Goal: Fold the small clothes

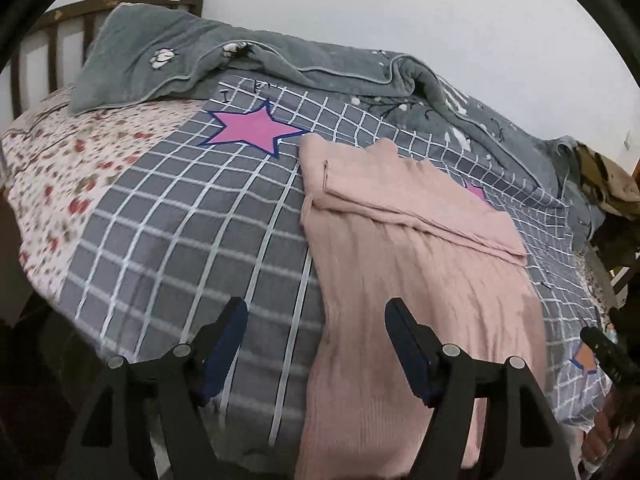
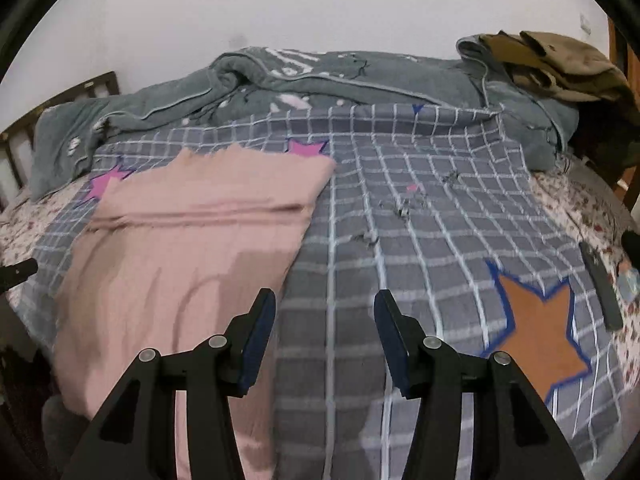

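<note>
Both grippers, left gripper (image 1: 316, 316) and right gripper (image 2: 325, 308), hover open and empty above pink garment (image 1: 400, 240).

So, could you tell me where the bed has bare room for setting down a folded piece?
Free: grid sheet between the pink garment and the orange star; also left of it, below the pink star. Crowded: grey blanket along the wall.

left gripper (image 1: 316, 316) and right gripper (image 2: 325, 308) both angle downward, jaws apart, empty.
</note>
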`<action>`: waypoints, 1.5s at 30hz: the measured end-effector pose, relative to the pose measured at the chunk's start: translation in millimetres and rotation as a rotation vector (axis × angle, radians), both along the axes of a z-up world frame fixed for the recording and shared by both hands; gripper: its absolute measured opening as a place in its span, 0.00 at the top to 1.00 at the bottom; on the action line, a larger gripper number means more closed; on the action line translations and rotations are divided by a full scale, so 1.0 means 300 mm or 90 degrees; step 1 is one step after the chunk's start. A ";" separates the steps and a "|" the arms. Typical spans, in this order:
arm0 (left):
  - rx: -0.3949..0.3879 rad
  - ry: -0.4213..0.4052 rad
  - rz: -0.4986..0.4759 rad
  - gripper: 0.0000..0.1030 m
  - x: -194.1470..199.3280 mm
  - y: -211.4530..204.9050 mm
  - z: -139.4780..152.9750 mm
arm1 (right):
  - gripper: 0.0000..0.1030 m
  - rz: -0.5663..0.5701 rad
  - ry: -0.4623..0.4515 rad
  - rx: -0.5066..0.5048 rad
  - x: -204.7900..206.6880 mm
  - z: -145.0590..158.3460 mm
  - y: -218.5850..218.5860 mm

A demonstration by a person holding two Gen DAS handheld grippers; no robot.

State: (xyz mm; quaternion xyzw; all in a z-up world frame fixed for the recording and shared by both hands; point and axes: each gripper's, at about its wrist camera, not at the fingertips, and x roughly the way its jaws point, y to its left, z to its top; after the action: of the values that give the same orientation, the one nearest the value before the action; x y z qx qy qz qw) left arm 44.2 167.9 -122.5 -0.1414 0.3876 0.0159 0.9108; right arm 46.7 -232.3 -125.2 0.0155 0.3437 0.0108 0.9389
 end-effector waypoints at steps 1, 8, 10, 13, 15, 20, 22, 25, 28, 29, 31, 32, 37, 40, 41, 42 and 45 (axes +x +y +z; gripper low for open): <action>0.002 0.000 0.002 0.33 -0.022 0.001 0.006 | 0.51 0.004 -0.004 0.002 -0.034 0.007 0.003; 0.003 -0.004 0.001 0.33 -0.163 0.006 0.059 | 0.51 0.032 -0.025 0.018 -0.192 0.053 0.026; -0.001 -0.015 0.004 0.33 -0.206 0.004 0.079 | 0.51 0.038 -0.036 0.012 -0.228 0.072 0.032; -0.009 -0.024 0.005 0.33 -0.245 -0.003 0.097 | 0.51 0.042 -0.061 0.006 -0.294 0.114 0.032; -0.021 -0.029 0.005 0.33 -0.269 -0.011 0.108 | 0.51 0.041 -0.070 0.014 -0.326 0.134 0.023; -0.024 -0.040 -0.019 0.33 -0.314 -0.057 0.125 | 0.51 0.030 -0.087 0.047 -0.396 0.163 -0.019; -0.022 -0.042 -0.028 0.33 -0.322 -0.075 0.128 | 0.51 0.026 -0.088 0.053 -0.412 0.168 -0.030; -0.022 -0.050 -0.038 0.33 -0.325 -0.092 0.133 | 0.51 0.030 -0.093 0.057 -0.427 0.172 -0.032; -0.021 -0.060 -0.044 0.33 -0.312 -0.102 0.121 | 0.50 0.041 -0.100 0.059 -0.420 0.159 -0.026; -0.020 -0.062 -0.046 0.33 -0.306 -0.105 0.114 | 0.50 0.046 -0.101 0.058 -0.415 0.151 -0.024; -0.007 -0.064 -0.051 0.33 -0.280 -0.116 0.088 | 0.50 0.059 -0.101 0.052 -0.396 0.121 -0.014; -0.001 -0.067 -0.050 0.33 -0.273 -0.120 0.079 | 0.50 0.063 -0.099 0.046 -0.382 0.102 -0.009; 0.054 -0.092 -0.060 0.33 -0.229 -0.127 0.011 | 0.50 0.094 -0.108 0.051 -0.323 0.013 -0.011; 0.052 -0.089 -0.071 0.33 -0.193 -0.108 -0.044 | 0.50 0.105 -0.108 0.042 -0.269 -0.043 -0.003; 0.043 -0.084 -0.075 0.33 -0.176 -0.100 -0.070 | 0.50 0.103 -0.111 0.038 -0.257 -0.059 0.000; 0.034 -0.081 -0.078 0.33 -0.163 -0.091 -0.094 | 0.50 0.102 -0.112 0.037 -0.240 -0.079 0.004; -0.002 -0.062 -0.081 0.35 -0.129 -0.069 -0.157 | 0.54 0.096 -0.090 0.052 -0.185 -0.143 0.012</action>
State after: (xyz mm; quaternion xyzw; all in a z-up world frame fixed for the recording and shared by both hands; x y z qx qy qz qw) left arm 5.6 147.0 -169.6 -0.1185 0.3508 -0.0494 0.9276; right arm -8.9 -228.8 -168.2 0.0269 0.2758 0.0961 0.9560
